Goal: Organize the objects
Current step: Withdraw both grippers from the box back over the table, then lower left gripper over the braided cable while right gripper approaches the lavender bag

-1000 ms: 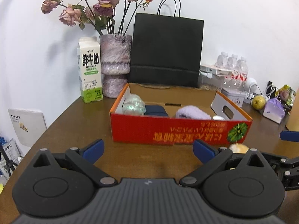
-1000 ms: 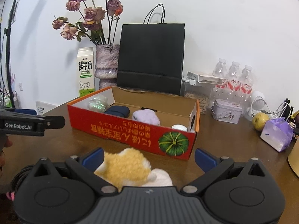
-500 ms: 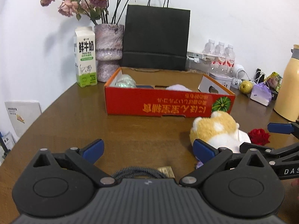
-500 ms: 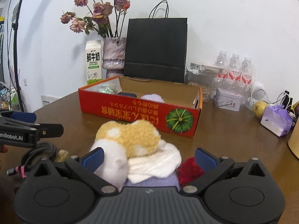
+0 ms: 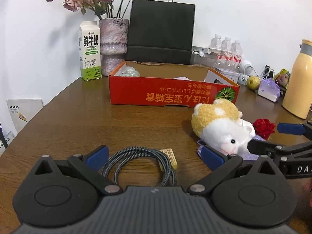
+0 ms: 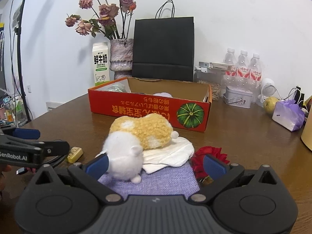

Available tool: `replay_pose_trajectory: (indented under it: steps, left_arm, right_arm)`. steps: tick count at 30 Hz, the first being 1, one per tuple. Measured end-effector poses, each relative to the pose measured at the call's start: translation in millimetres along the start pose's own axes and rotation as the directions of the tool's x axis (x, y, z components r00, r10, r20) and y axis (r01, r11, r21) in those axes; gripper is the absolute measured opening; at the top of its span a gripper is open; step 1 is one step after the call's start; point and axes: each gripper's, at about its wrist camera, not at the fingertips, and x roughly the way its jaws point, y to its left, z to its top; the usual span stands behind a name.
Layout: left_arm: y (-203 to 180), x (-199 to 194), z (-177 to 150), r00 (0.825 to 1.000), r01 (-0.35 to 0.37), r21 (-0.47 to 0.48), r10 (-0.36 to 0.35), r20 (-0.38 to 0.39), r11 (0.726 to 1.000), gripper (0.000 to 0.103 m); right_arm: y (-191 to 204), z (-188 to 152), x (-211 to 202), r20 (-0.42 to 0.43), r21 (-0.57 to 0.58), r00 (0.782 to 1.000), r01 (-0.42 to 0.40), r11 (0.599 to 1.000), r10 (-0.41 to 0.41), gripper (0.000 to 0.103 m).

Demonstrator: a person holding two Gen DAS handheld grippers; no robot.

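Plush toy [image 6: 140,136], yellow and white, lies on white cloth [image 6: 171,154] before the red box [image 6: 148,109], apparently touching nothing else. Right gripper [image 6: 156,165] spread wide around it; left gripper [image 5: 154,156] likewise released, over coiled cable [image 5: 140,161].

Both grippers are backing away from the red cardboard box [image 5: 173,92]; braided cable [image 5: 140,165], plush toy [image 6: 136,138] and red fabric rose [image 5: 263,127] are coming into view.
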Motion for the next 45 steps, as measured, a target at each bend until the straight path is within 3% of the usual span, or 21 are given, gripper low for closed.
replay_pose_trajectory:
  steps: [12,34,45]
  left_arm:
    - [-3.8,-15.0,-11.6,1.0,-0.013,0.017,0.013,-0.018,1.0,0.103]
    - [16.8,21.8,-3.1,0.978,-0.057,-0.03,0.05,-0.203,0.998,0.103]
    - [12.3,25.0,-6.3,0.977,-0.09,0.017,0.091,-0.194,0.996,0.103]
  right_arm:
    - [-4.4,-8.2,-13.2,0.008,0.031,1.0,-0.002,1.0,0.001,0.103]
    - [-7.7,-13.0,-12.4,-0.015,0.051,1.0,-0.002,0.999,0.003,0.103]
    - [-9.7,-13.1,-8.5,-0.032,0.059,0.999,-0.004,0.998,0.006,0.103]
